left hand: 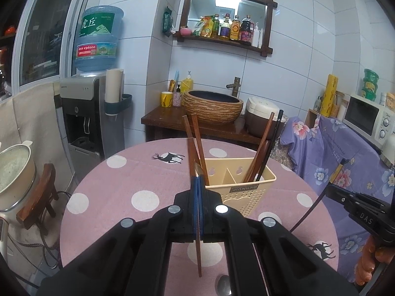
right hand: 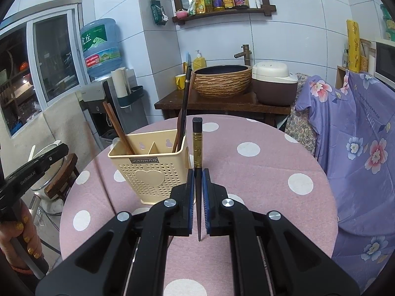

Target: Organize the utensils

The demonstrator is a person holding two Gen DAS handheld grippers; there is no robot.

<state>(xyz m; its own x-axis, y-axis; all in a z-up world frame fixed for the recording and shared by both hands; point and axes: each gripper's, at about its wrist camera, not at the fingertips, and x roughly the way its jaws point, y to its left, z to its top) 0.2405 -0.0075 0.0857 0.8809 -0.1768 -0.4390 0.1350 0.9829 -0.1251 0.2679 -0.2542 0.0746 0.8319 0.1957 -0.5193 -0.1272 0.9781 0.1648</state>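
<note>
In the left wrist view, a brown chopstick [left hand: 195, 162] is clamped upright in the left gripper [left hand: 198, 185], thick end up, above the pink table [left hand: 118, 185], near the beige holder [left hand: 243, 192].

In the right wrist view, a black chopstick [right hand: 197, 148] is clamped in the right gripper [right hand: 198, 180], standing upright, tip down, beside the holder.

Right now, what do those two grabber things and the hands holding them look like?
Both grippers, left and right, are black plastic with blue ribbed pads and round silver bolts. White lettering marks their sides. A thin black cable trails from the right one. The left hand has glittery gold nail polish.
</note>
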